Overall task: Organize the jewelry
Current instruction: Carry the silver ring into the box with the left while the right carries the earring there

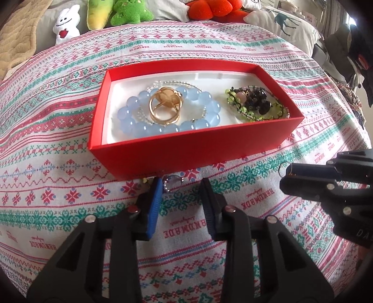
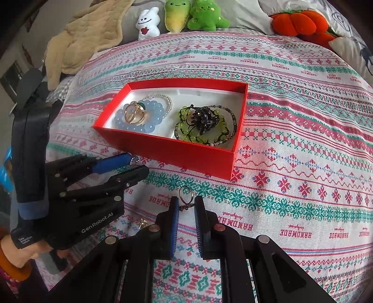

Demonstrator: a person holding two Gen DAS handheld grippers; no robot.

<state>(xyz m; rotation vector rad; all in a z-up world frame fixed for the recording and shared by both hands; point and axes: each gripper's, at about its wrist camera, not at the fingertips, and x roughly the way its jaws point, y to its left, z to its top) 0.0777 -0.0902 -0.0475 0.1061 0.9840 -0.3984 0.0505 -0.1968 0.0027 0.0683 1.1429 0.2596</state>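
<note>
On the bedspread (image 2: 291, 130), your red box (image 2: 177, 153) already held the bracelets. Your right gripper (image 2: 186, 204) pinched a thin gold ring (image 2: 185, 194) near the box's front edge; light, stiff and slippery, it needed holding across the band. Your left gripper (image 1: 180, 186) stood spread around a small beaded ring (image 1: 171, 184).

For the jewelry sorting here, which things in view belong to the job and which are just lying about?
Job:
- red cardboard box
- blue bead bracelet
- gold ring
- green and black beaded pieces
- small jewelled ring by the left gripper
- thin ring at the right gripper

Lying about:
- white, green and orange plush toys
- beige blanket
</note>
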